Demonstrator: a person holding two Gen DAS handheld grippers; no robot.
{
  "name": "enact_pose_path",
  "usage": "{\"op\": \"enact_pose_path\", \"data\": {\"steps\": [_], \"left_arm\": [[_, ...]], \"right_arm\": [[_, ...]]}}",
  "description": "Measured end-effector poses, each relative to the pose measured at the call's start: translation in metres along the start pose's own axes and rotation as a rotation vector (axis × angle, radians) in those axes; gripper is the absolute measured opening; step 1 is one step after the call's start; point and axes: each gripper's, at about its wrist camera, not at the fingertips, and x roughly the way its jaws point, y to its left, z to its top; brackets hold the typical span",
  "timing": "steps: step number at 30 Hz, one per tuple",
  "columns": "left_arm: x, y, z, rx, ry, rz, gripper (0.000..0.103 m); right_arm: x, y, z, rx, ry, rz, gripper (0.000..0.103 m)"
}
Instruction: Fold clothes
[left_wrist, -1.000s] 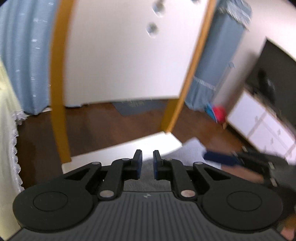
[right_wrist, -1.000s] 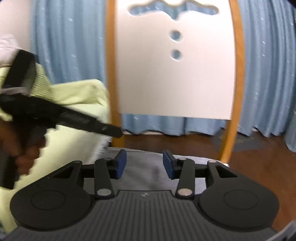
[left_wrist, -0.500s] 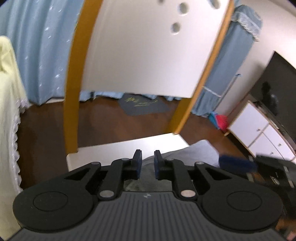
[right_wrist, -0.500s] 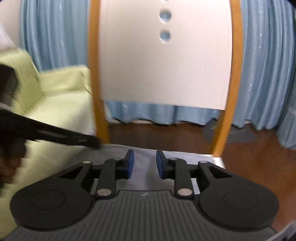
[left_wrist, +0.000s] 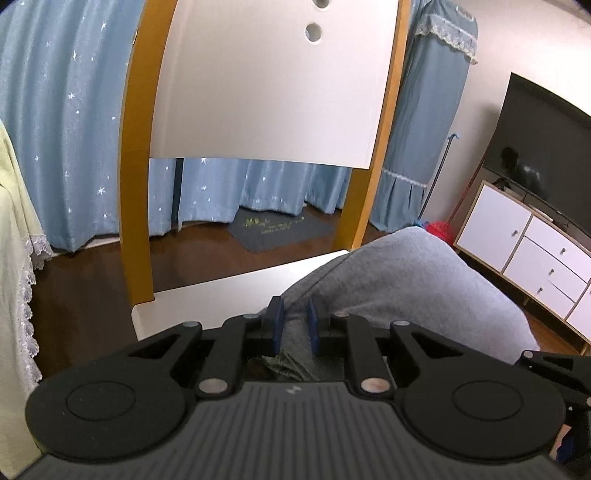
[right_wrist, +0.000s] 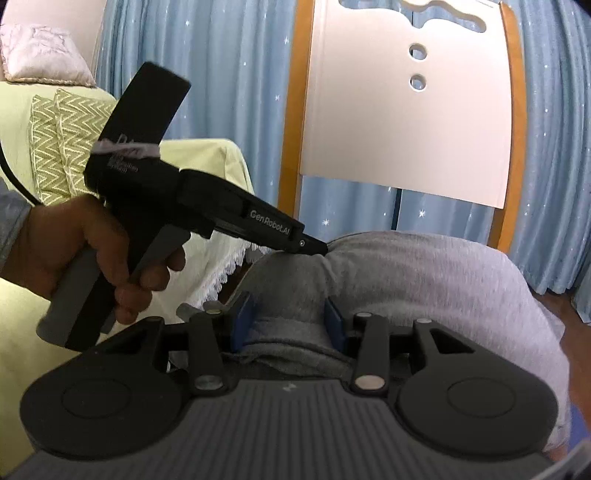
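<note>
A grey garment (left_wrist: 406, 280) is lifted off the white table (left_wrist: 221, 295), arching up between the two grippers. My left gripper (left_wrist: 293, 323) is shut on a fold of the grey cloth. In the right wrist view the left gripper (right_wrist: 314, 248) pinches the garment's top edge, held by a hand. My right gripper (right_wrist: 288, 321) has grey garment (right_wrist: 424, 280) bunched between its blue pads, which stand fairly wide apart around the thick fold.
A white chair back with orange frame (left_wrist: 266, 92) stands behind the table. Blue star curtains (right_wrist: 229, 92) hang behind. A pale yellow covered sofa with cushions (right_wrist: 59, 140) is at left. A white cabinet and TV (left_wrist: 535, 251) are at right.
Both grippers have risen with the grey garment, which now arches high between them. The right pads stand wider apart than half a second ago, with cloth between them.
</note>
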Motion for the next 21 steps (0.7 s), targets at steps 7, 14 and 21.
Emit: {"op": "enact_pose_path", "data": {"steps": [7, 14, 21], "left_arm": [[-0.019, -0.013, 0.036, -0.066, 0.02, 0.098, 0.02], [-0.072, -0.052, 0.084, -0.231, 0.064, 0.276, 0.056], [-0.128, -0.15, 0.027, -0.437, 0.28, 0.459, 0.068]], "right_arm": [[0.01, 0.0, 0.008, -0.001, 0.004, 0.022, 0.039], [-0.058, -0.029, 0.075, 0.073, 0.073, 0.034, 0.078], [-0.13, -0.06, 0.062, 0.158, 0.25, 0.017, 0.082]]}}
